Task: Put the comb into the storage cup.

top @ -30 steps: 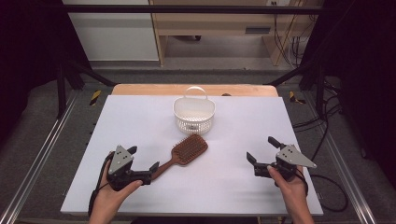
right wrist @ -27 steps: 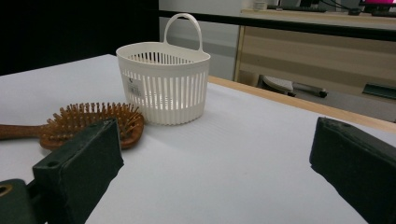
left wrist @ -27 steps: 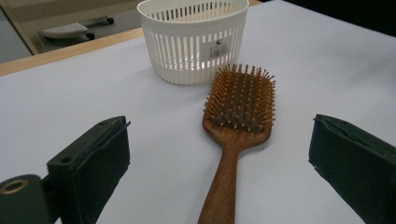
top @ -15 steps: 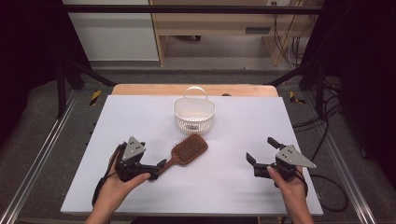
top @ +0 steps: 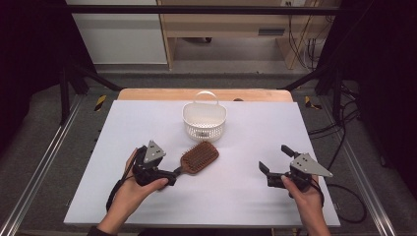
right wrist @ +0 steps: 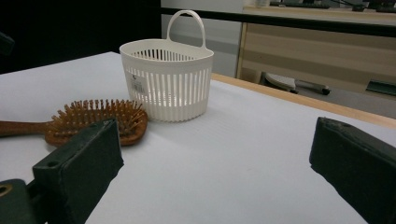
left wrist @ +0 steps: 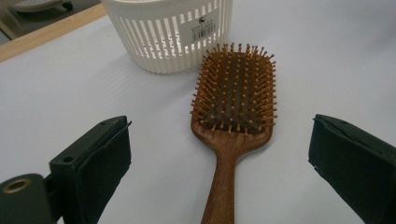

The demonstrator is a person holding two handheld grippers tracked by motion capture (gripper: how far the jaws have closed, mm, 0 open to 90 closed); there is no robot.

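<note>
Toward the near left of the table (top: 246,206), my left gripper (left wrist: 219,154) stands spread wide astride the handle of the hairbrush (top: 196,160), whose long axis runs straight ahead toward the basket (top: 204,120), while my right gripper (top: 278,164) waits unclenched, well apart.

The hairbrush (left wrist: 233,107) handle's end runs off the left gripper view's bottom edge

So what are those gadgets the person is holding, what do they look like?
Each hand grips a black handheld tool. The left gripper and right gripper both end in two broad black padded jaws, and each carries a grey three-cornered plate on top. A black cable trails from each. The forearms are bare, with no sleeves in sight.
</note>
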